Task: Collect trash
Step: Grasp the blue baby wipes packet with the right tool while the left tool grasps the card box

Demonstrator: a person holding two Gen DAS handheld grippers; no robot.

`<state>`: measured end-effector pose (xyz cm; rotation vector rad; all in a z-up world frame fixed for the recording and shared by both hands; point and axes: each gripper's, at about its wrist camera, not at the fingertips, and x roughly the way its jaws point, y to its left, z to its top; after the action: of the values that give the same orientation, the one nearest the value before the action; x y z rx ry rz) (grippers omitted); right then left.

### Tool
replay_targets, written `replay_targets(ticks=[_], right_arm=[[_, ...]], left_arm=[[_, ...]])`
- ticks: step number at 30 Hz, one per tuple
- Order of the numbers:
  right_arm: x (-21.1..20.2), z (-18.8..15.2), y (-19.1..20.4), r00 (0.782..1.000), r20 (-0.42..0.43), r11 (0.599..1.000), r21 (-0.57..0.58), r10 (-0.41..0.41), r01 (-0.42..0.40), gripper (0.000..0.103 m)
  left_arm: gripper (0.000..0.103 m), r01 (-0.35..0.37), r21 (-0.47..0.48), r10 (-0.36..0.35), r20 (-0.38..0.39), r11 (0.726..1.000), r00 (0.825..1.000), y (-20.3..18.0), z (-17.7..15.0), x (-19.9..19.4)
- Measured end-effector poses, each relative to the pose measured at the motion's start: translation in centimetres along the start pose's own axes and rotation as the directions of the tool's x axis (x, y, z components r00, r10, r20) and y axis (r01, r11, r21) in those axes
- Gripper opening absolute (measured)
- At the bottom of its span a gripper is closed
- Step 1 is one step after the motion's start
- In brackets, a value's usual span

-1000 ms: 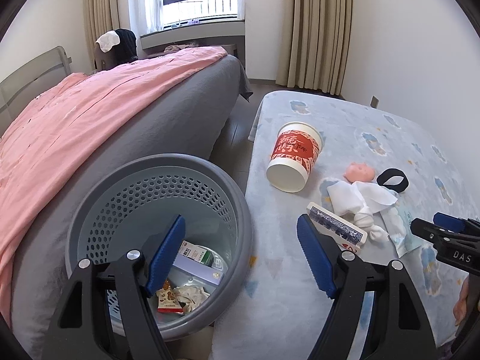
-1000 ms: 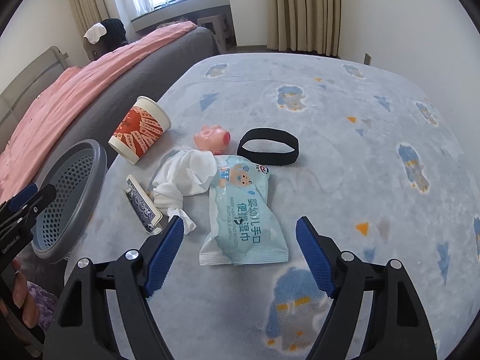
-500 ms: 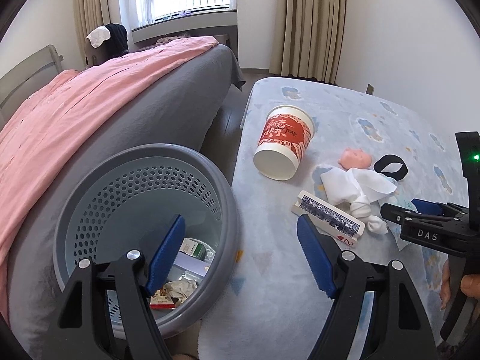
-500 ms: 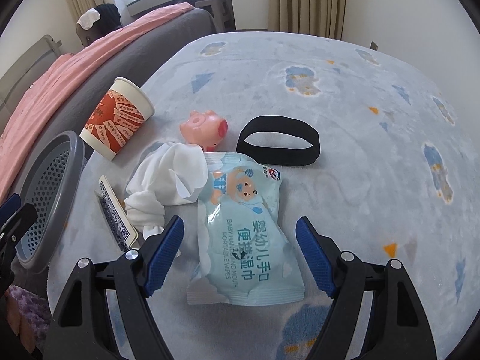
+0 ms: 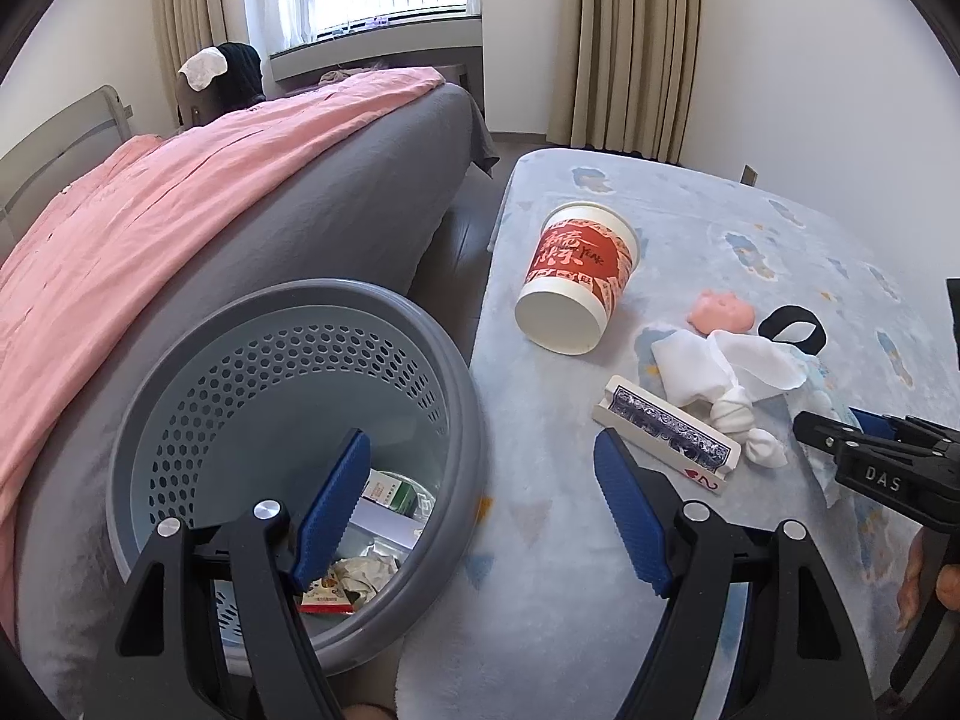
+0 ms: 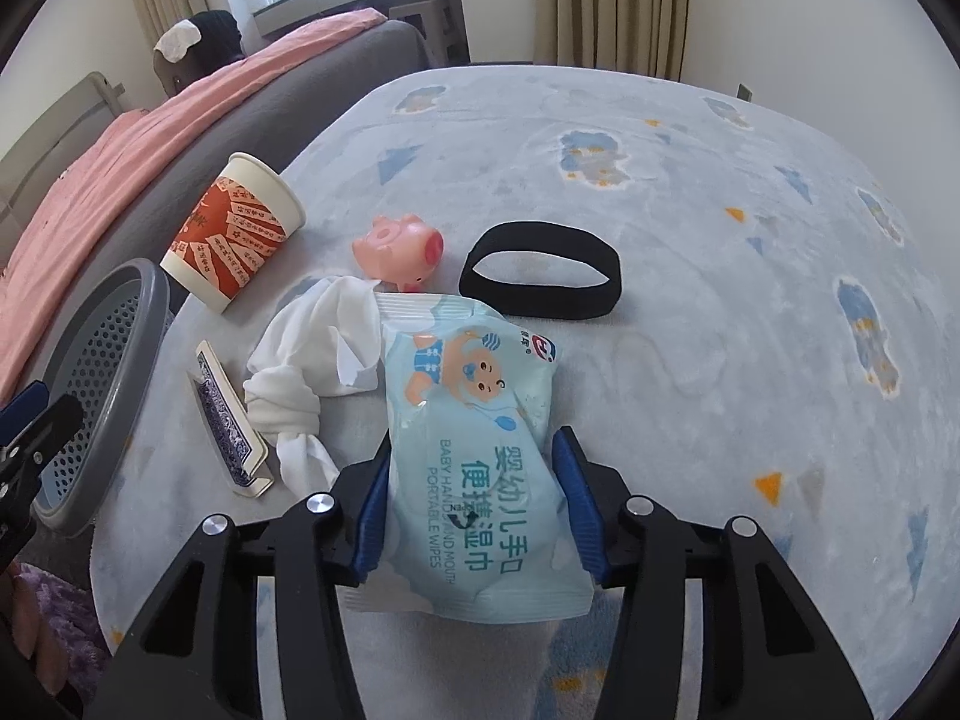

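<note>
**Right wrist view: jaws closing on the wipes pack**

Right wrist view: the right gripper [image 6: 474, 501] has the pale blue wipes pack [image 6: 474, 420] between its blue pads, and the jaws have just been closing. Both pads sit at the pack's side edges, which look pinched in. The pack lies flat on the light blue blanket [image 6: 690, 360], its near end under the gripper frame.

Just left of the pack is a knotted white cloth [image 6: 312, 354], touching the pack's upper left edge. Left of the cloth lies a card box [image 6: 228, 426] with a blue patterned face. Past the pack's far end sit a pink pig toy [image 6: 399, 249] and a black band [image 6: 540, 279], side by side and close to each other. A red and white paper cup [image 6: 231, 234] lies on its side further left, near the blanket edge.

Left wrist view: the left gripper [image 5: 480, 516] has its jaws wide with nothing between them. It hangs over the gap between the grey bin [image 5: 288, 438] and the blanket. The left pad shows against the bin's inside, the right pad against the blanket near the card box. The bin holds a small box, crumpled paper and a red wrapper at the bottom. Beyond the bin is a bed with a pink cover [image 5: 150, 228].
</note>
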<state>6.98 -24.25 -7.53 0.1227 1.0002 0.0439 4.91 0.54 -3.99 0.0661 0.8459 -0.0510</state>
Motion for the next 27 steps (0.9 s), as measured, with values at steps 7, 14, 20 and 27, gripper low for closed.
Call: replay_targets(ticks=[7,14,20,27], right_arm=[[-3.1,-1.3,-2.2,0.998,0.057,0.998,0.057,-0.006,0.003,0.049],[-4.6,-1.4,-4.3,0.996,0.094,0.994,0.107,-0.005,-0.005,0.049],[-5.4,-1.2,-5.1,0.994,0.106,0.990,0.130,0.036,-0.050,0.049],[-6.3,-0.7,-5.4,0.988,0.131,0.986,0.135,0.077,-0.094,0.049]], left_arm=[[0.074,0.002,0.021,-0.002,-0.007,1.000,1.000,-1.3,-0.3,0.2],[0.074,0.042,0.039,-0.041,-0.044,0.998,0.998,-4.1,-0.4,0.7],[0.074,0.079,0.051,-0.073,-0.105,0.996,0.992,-7.6,-1.1,2.5],[0.074,0.060,0.070,-0.048,-0.159,0.996,0.986,-10.0,-1.5,5.0]])
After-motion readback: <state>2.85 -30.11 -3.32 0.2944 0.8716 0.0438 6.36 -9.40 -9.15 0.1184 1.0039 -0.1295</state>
